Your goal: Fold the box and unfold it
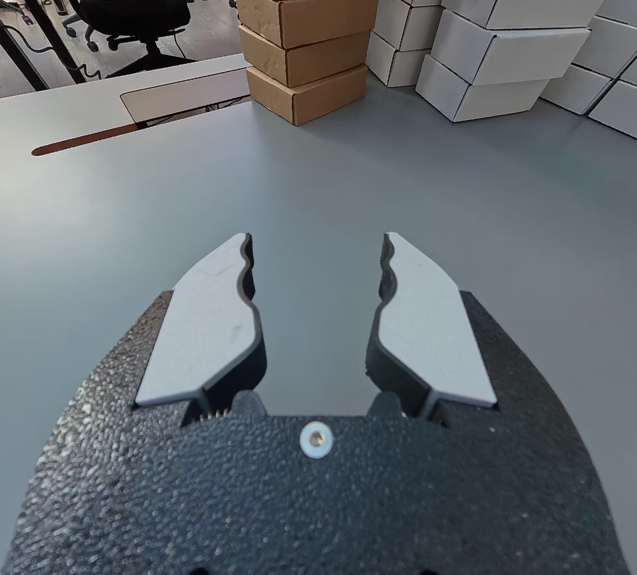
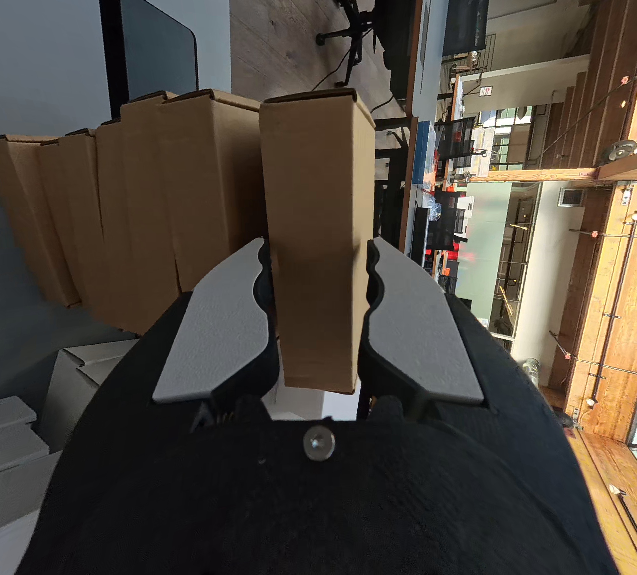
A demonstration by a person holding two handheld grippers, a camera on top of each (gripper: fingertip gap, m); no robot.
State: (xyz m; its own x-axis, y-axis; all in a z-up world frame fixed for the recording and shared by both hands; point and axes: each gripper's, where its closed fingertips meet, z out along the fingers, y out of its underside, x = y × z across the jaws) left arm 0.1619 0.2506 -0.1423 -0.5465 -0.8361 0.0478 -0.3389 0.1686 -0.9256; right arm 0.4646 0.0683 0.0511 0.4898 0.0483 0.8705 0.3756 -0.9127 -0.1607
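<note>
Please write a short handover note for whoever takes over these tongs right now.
Left tongs: open, empty, over bare grey table.
Right tongs: rolled sideways, closed on a folded brown box held just off the brown stack.
White boxes are piled beside the stack.
Done: box is folded and picked up.
Left: set it down, unfold it.

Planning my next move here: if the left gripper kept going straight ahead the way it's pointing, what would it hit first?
Nothing sits between the open left gripper and the stack of brown boxes; only bare grey table lies ahead. It would probably meet that stack's lowest box first, though depth is hard to judge.
</note>
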